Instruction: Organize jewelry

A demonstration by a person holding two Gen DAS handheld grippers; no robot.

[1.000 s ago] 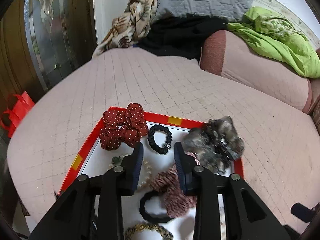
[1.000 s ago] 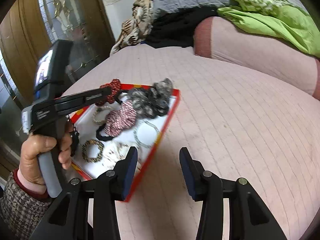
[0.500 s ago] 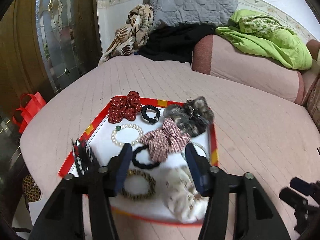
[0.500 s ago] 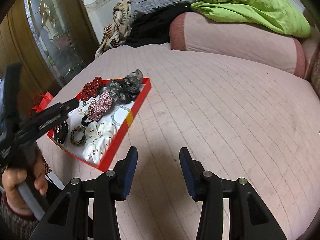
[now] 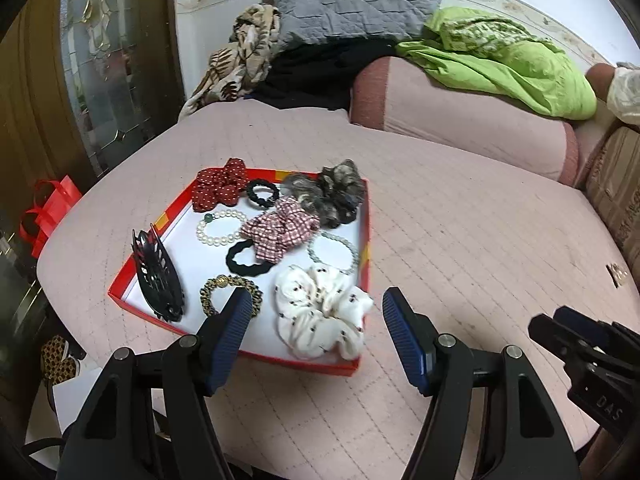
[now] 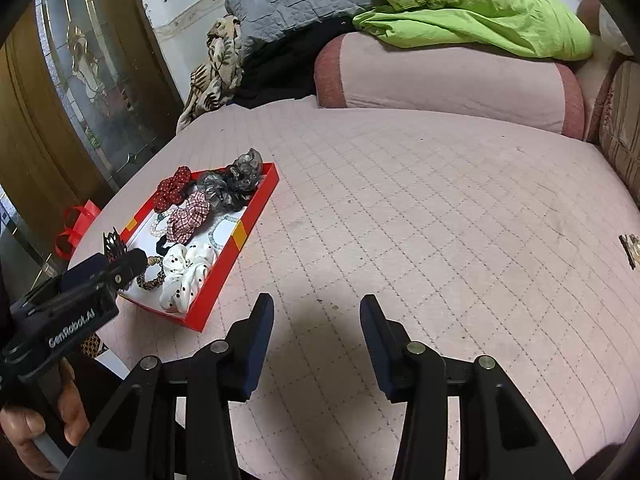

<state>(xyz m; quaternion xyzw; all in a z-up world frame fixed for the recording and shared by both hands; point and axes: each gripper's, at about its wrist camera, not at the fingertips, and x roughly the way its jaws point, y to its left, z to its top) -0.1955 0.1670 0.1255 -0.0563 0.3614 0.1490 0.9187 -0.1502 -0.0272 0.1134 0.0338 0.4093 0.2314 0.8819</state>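
My left gripper (image 5: pixel 316 312) has its fingers apart with nothing between them; they have just been opening, and they now frame the near edge of the red tray (image 5: pixel 256 356) from above. My right gripper (image 6: pixel 316 320) also stands with fingers apart and empty, over bare quilted bed cover (image 6: pixel 440 220), well away from the tray.

Working outward from the left fingers: nearest is the white dotted scrunchie (image 5: pixel 324 312), lying against the tray's near right corner. Just left of it sits the leopard-print hair tie (image 5: pixel 230 292), partly hidden by my left finger, and beyond that the black claw clip (image 5: pixel 158 276) leans along the left wall. Further in are the black hair tie (image 5: pixel 248 260), the red checked scrunchie (image 5: pixel 280 228), the pearl bracelet (image 5: pixel 220 226), a pale green bead bracelet (image 5: pixel 334 250), then the red dotted scrunchie (image 5: pixel 220 186), a small black band (image 5: pixel 262 192) and the grey scrunchie (image 5: pixel 328 194) at the far wall.

Everything I can see of the jewelry is already in the tray, so I judge I'm pulling back or choosing a next piece. One small metal item (image 6: pixel 630 246) lies far right on the bed; I cannot tell what it is. If it belongs, I'd reach with the right, come down steeply, and pinch lightly so the soft cover doesn't bunch.
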